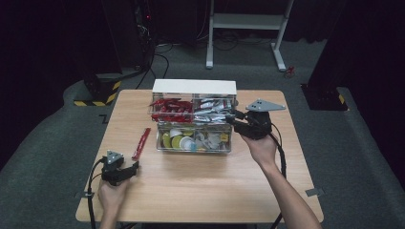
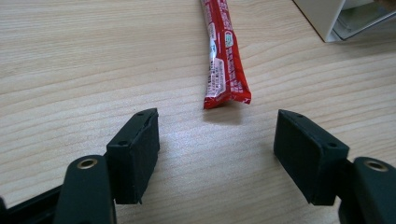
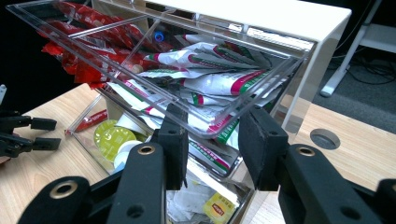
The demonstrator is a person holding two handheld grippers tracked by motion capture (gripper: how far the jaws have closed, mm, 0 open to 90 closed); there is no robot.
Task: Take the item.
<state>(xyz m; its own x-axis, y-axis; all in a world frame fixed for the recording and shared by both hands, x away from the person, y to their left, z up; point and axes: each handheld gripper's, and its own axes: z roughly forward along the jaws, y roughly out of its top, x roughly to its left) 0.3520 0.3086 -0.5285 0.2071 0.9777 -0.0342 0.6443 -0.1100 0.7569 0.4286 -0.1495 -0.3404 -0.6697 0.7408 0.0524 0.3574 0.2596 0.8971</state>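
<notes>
A clear two-drawer organiser with a white top (image 1: 194, 86) stands at the middle back of the wooden table (image 1: 200, 191). Its upper drawer (image 3: 116, 79) is pulled out and holds red packets (image 1: 172, 107) on the left and white sachets (image 3: 219, 84) on the right. My right gripper (image 3: 213, 144) is at that drawer's front right corner, jaws on either side of the clear front wall with a gap showing, open. My left gripper (image 2: 217, 154) rests open on the table. A red stick packet (image 2: 224, 56) lies just ahead of its jaws, untouched.
The lower drawer (image 1: 193, 149) is also out, with round pods (image 3: 109, 135) and tea bags in it. A round cable hole (image 3: 324, 138) sits in the tabletop to the right of the organiser. Beyond the table stand a white frame (image 1: 248, 21) and dark equipment.
</notes>
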